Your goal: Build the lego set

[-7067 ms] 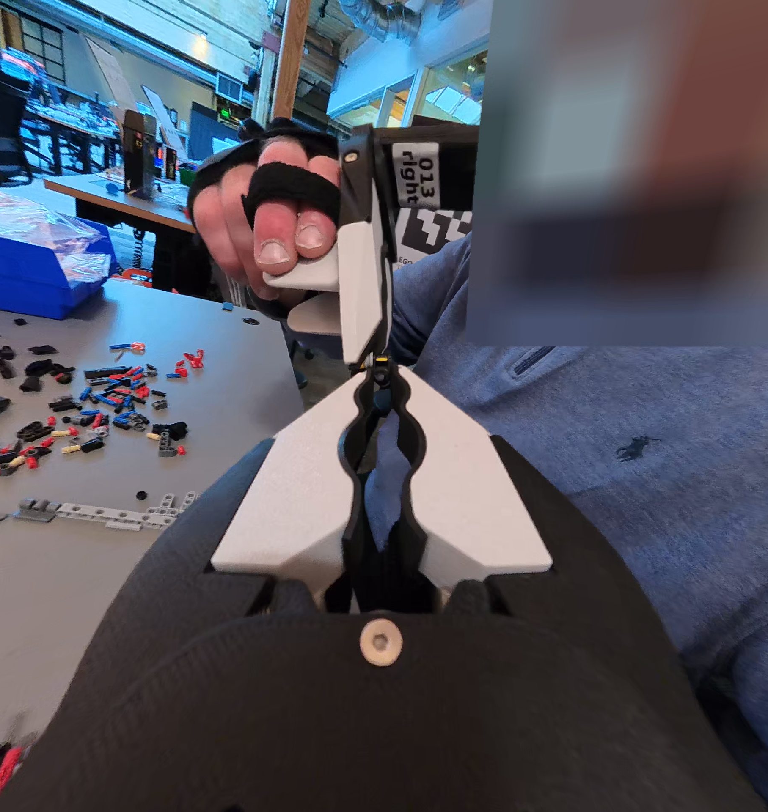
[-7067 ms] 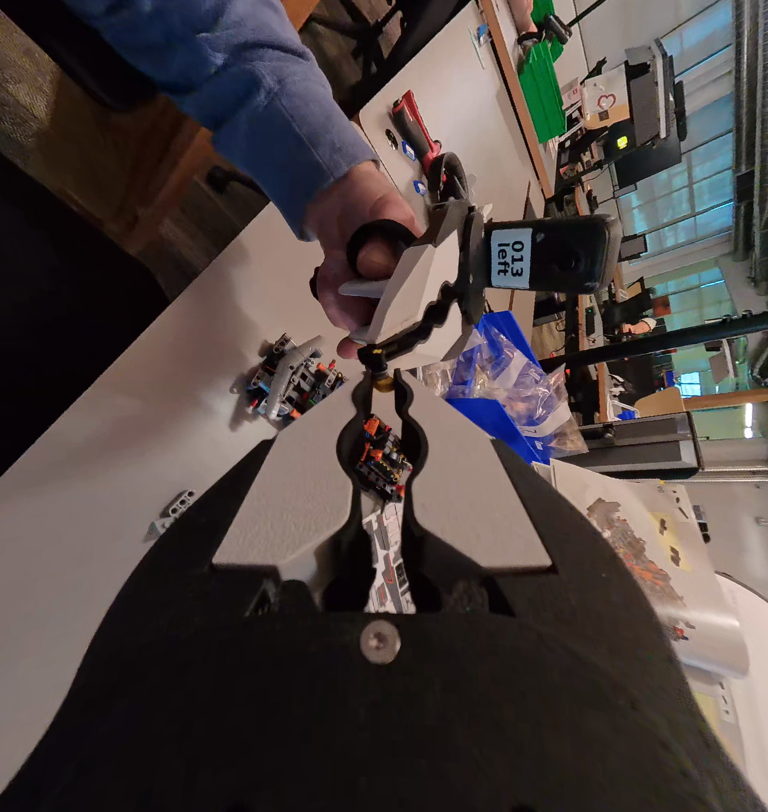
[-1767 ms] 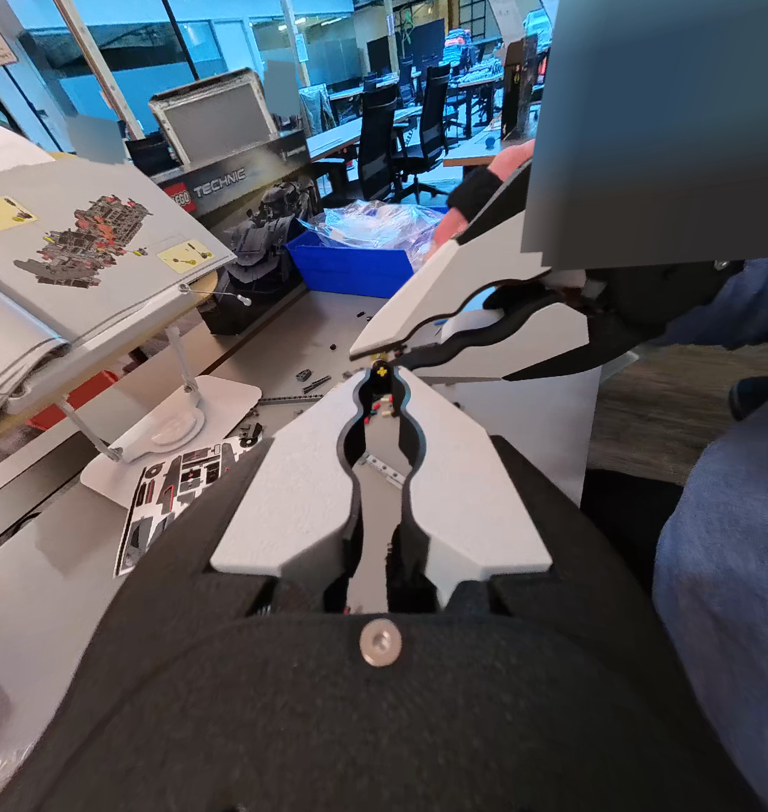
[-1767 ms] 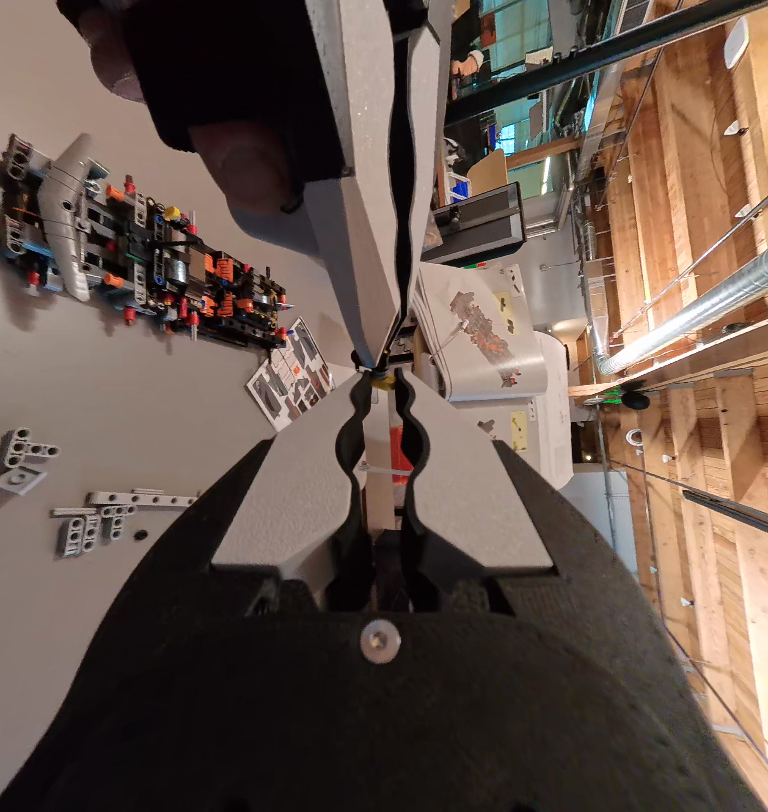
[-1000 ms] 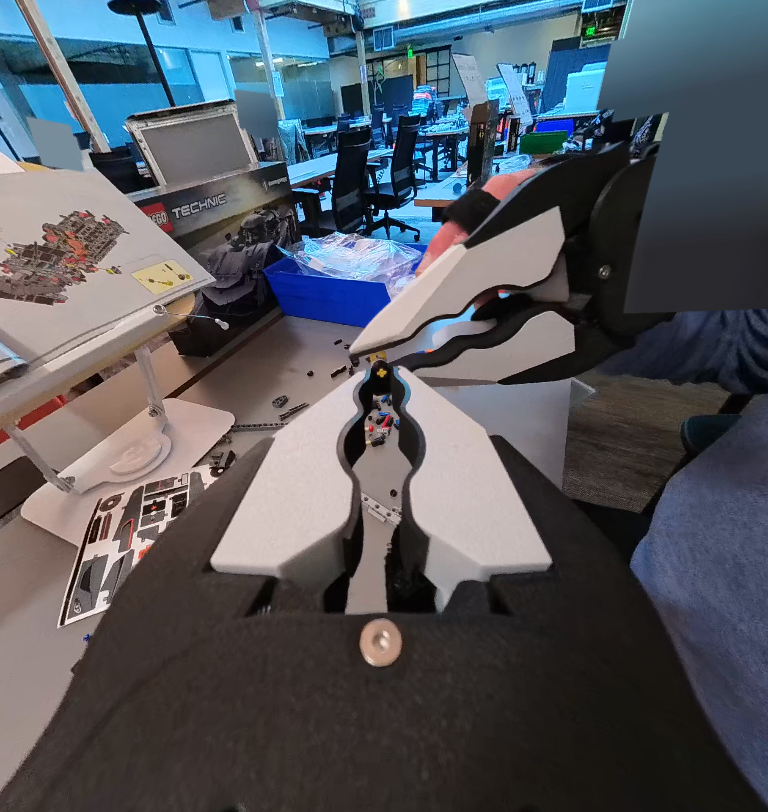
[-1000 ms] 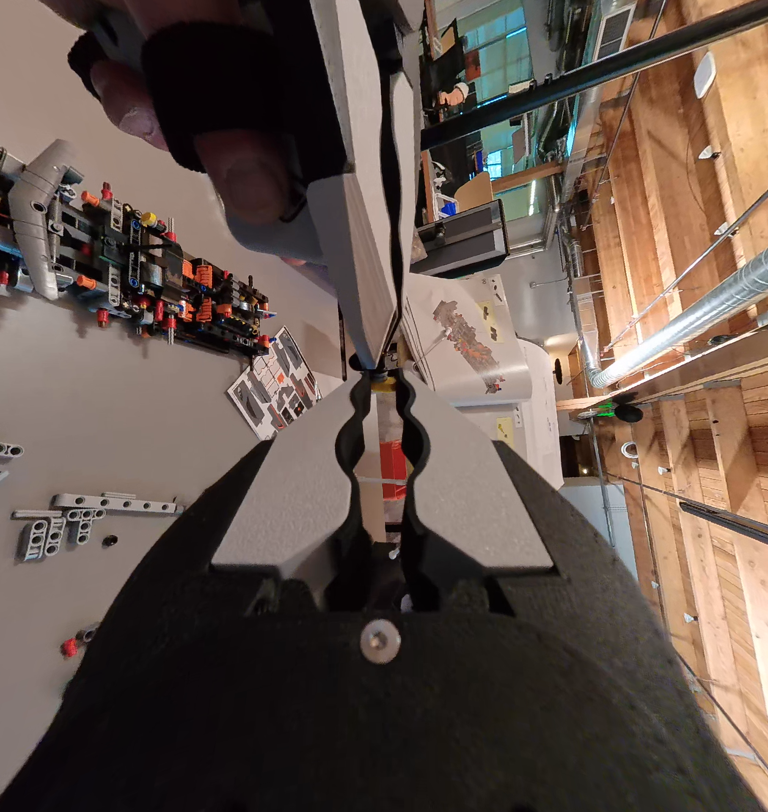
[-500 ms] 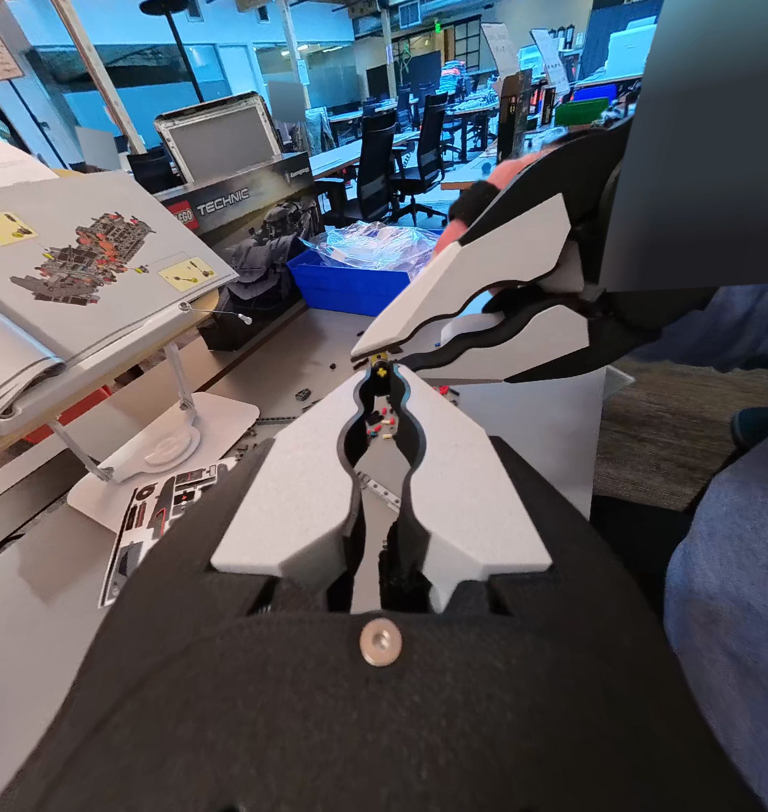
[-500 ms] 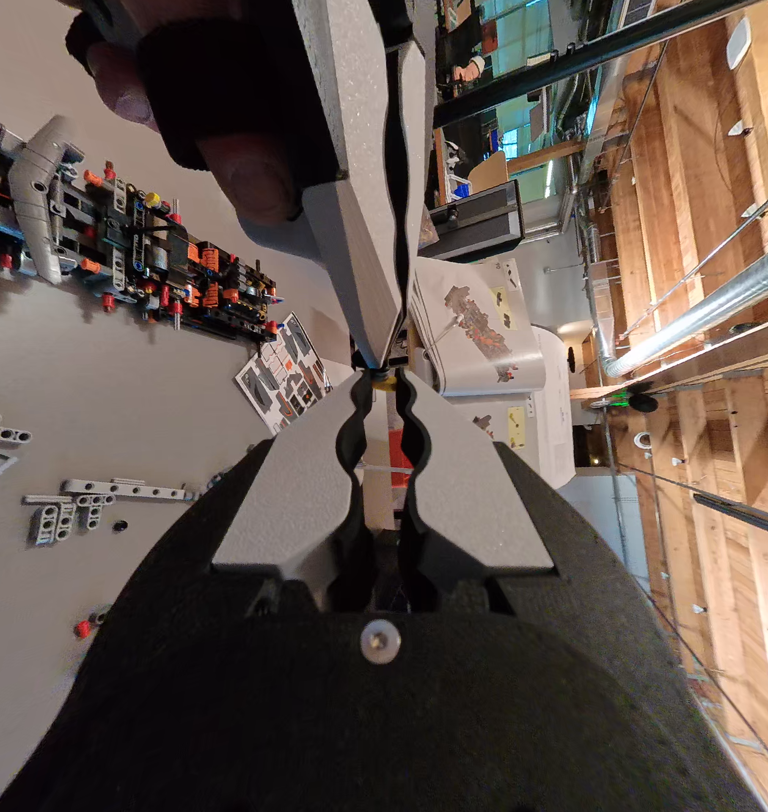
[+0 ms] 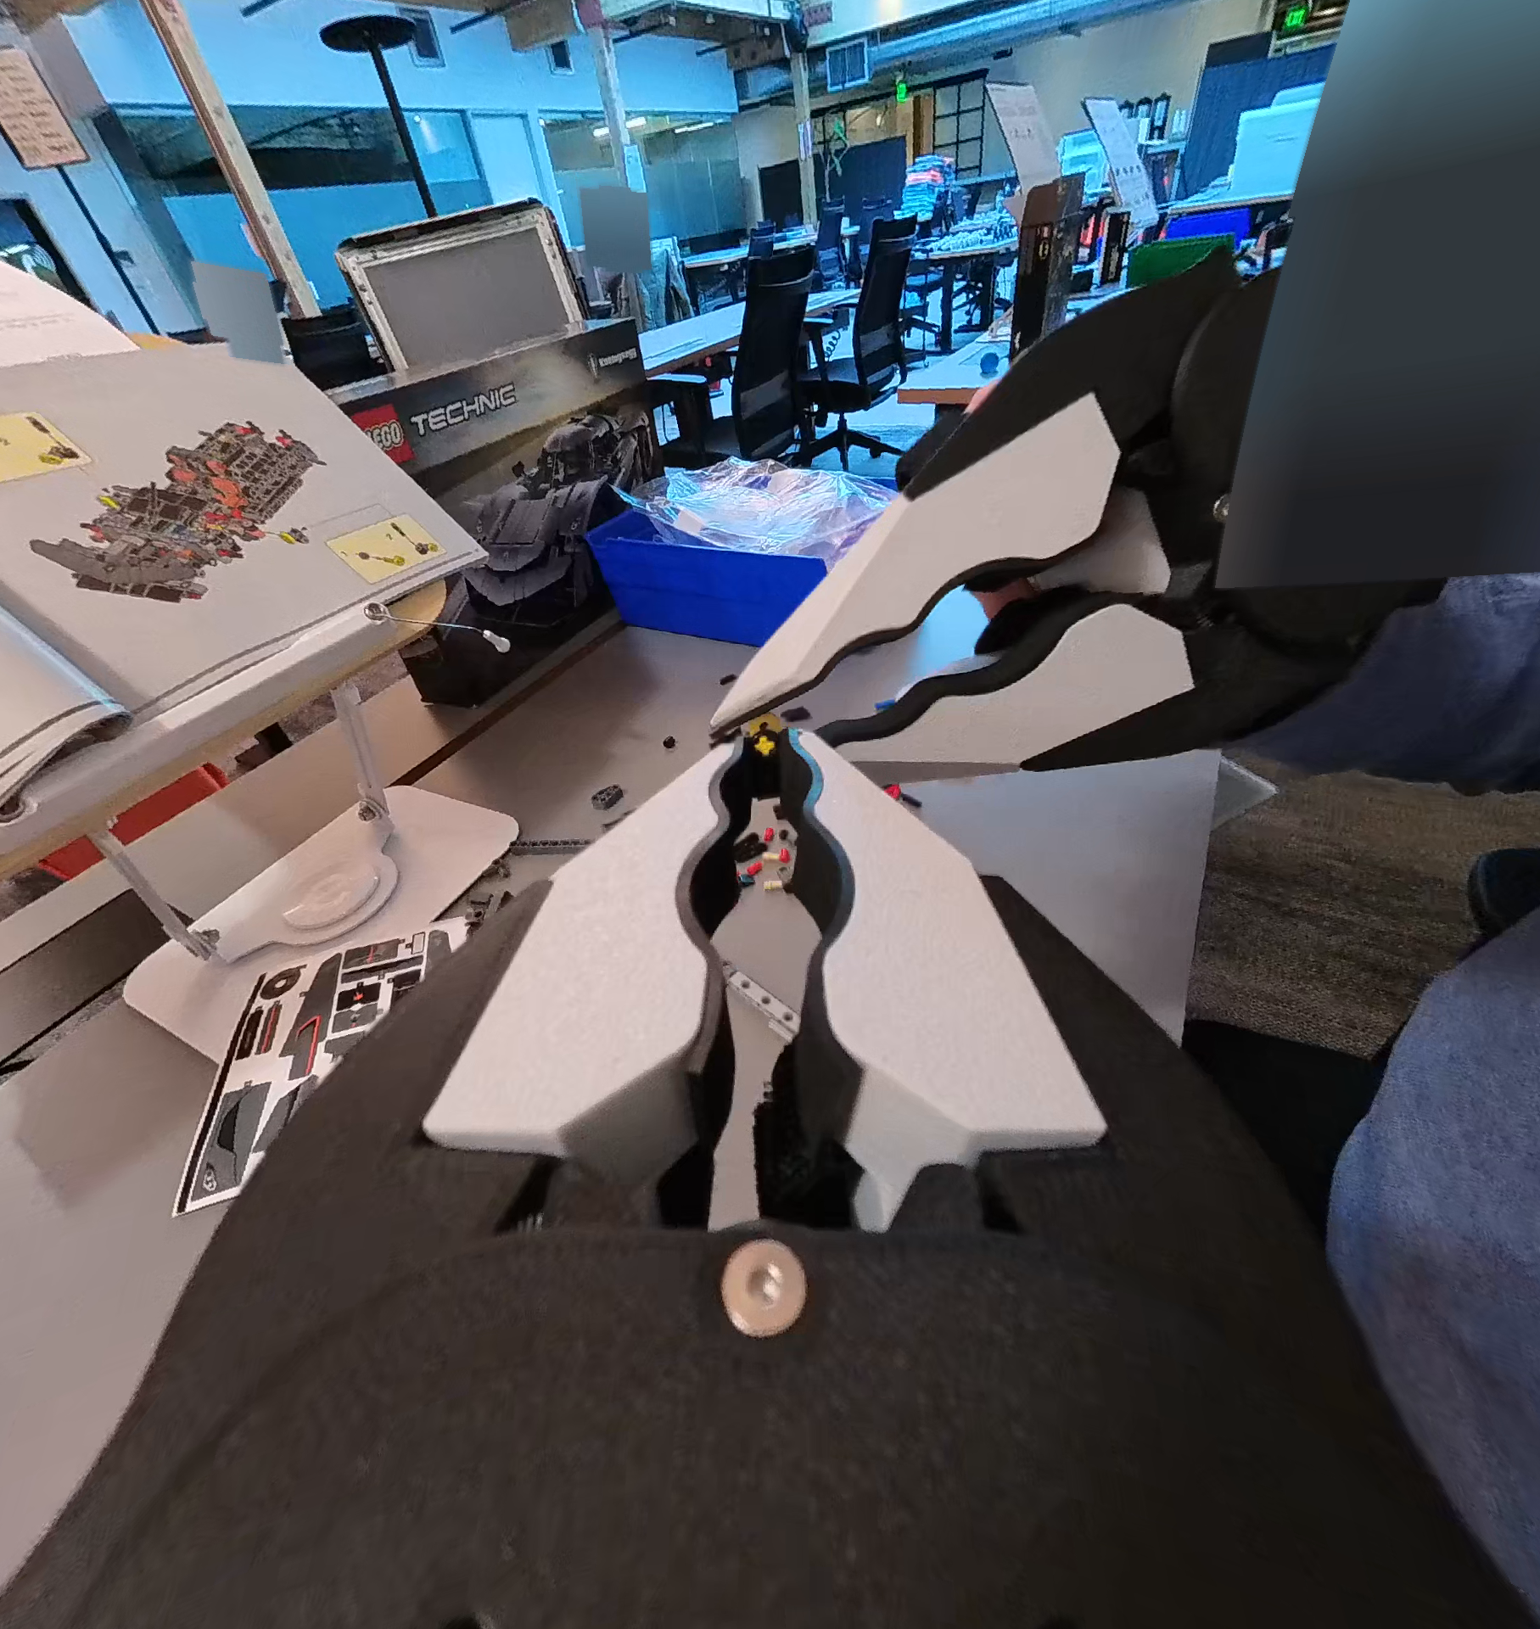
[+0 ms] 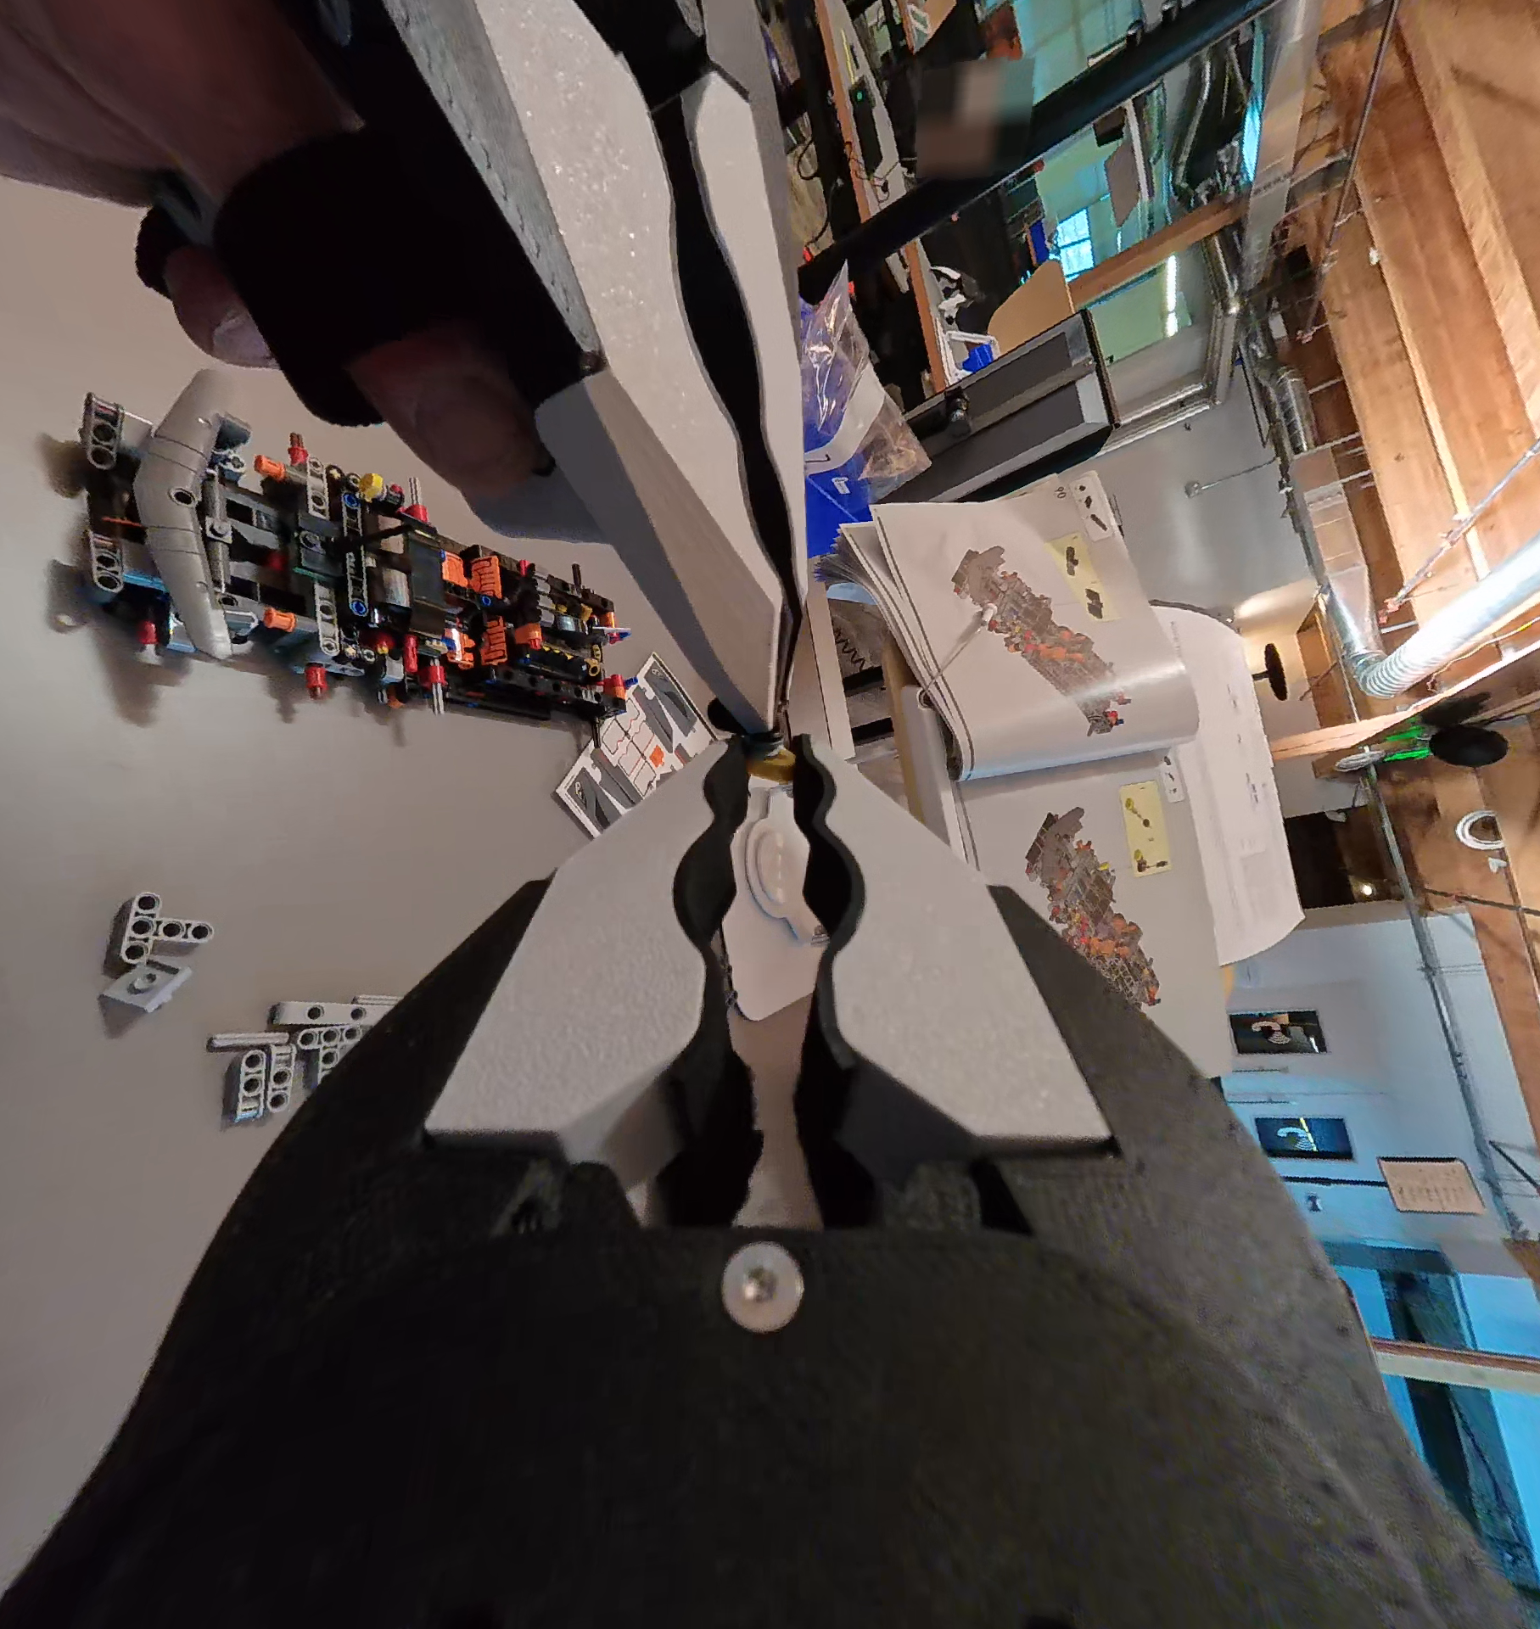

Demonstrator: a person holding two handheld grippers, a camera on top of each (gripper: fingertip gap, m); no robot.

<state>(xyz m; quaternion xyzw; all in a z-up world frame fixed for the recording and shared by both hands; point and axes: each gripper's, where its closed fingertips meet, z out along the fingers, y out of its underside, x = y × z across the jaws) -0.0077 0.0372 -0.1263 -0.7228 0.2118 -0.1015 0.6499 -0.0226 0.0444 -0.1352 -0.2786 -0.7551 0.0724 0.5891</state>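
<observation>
Meeting tip to tip above the grey table, the left gripper and the right gripper both close on one small yellow piece, with a small black piece on it just visible at the same spot. In the left wrist view the left pair of tongs is clamped on the black and yellow bit at its very tips, while the right pair comes in from the side with its tips nearly together against it. In the right wrist view the yellow piece sits pinched between the right tongs. The step in hand looks like joining two tiny parts in mid-air, a pin or bush pressed onto its mate. The half-built model lies on the table well beyond the yellow piece, with loose grey beams nearer and the open instruction book propped on its stand behind. Next, a straight push along the axis seems called for, then carrying the joined part to the model.
</observation>
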